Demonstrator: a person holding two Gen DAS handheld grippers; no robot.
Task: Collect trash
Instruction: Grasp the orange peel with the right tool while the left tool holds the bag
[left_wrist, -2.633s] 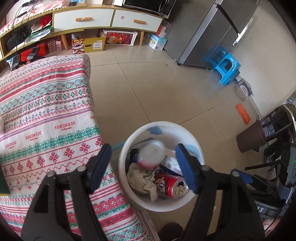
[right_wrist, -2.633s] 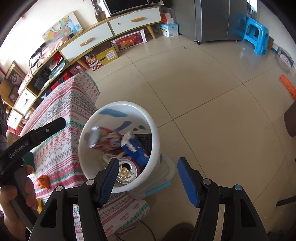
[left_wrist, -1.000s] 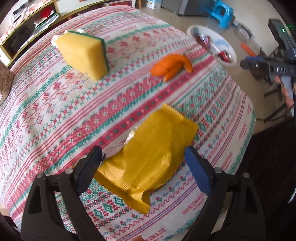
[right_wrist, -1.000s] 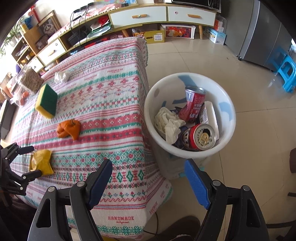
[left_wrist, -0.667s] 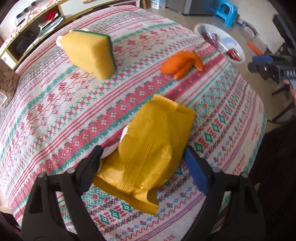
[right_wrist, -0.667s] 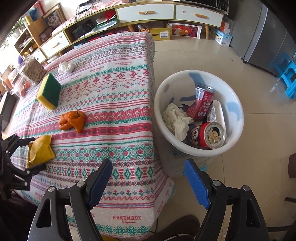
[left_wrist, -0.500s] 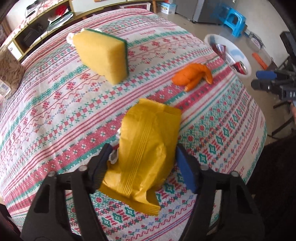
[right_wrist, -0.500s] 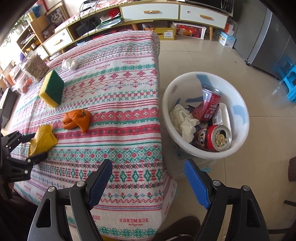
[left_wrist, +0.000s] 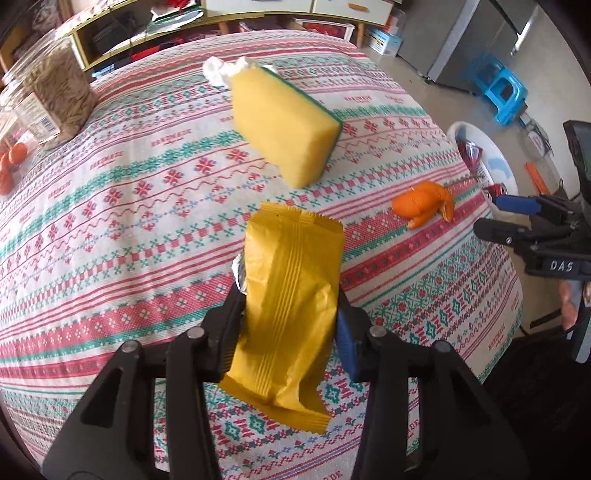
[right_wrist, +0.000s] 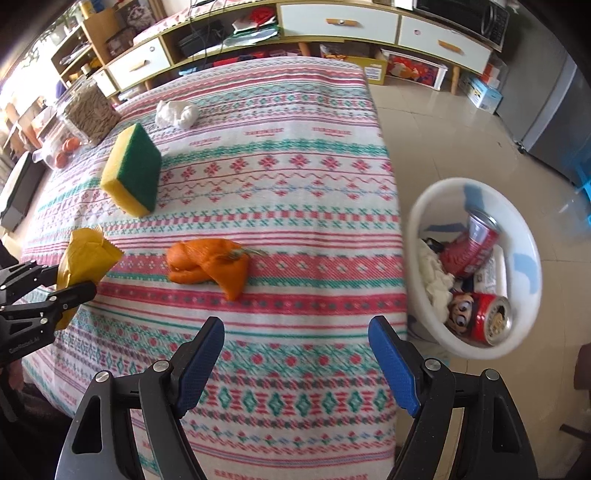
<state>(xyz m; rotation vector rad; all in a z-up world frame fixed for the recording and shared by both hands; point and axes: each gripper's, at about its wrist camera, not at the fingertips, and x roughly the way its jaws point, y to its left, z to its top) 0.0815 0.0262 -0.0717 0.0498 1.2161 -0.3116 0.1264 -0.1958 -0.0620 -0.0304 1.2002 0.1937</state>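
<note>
**Left claw closes on the yellow wrapper**

Half a second ago the left claw (left_wrist: 290, 314) stood a little wider around the yellow wrapper (left_wrist: 291, 295); its fingers have now drawn in until both press the packet's sides, buckling it into a narrower, ridged shape. The wrapper looks gripped at the near edge of the tabletop (left_wrist: 147, 229), its far end pointing to 12 o'clock in the left wrist view. I judge the pick is made, so what remains for this piece is the carry to the white bin (right_wrist: 436, 206), which stands on the floor off the tabletop's edge, at 3 o'clock in the right wrist view.

The right claw (right_wrist: 295, 365) has swung in over the tabletop and hangs wide open, holding nothing, with the orange peel (right_wrist: 207, 264) just ahead of it at 11 o'clock.

Counted: one wrapper, one peel, one crumpled white tissue (right_wrist: 176, 113) at the far side, one yellow-and-green sponge (right_wrist: 133, 173), one clear jar (right_wrist: 90, 114) at the far left corner. The bin shows two red cans (right_wrist: 491, 321), some white paper, and other items I cannot separate.
</note>
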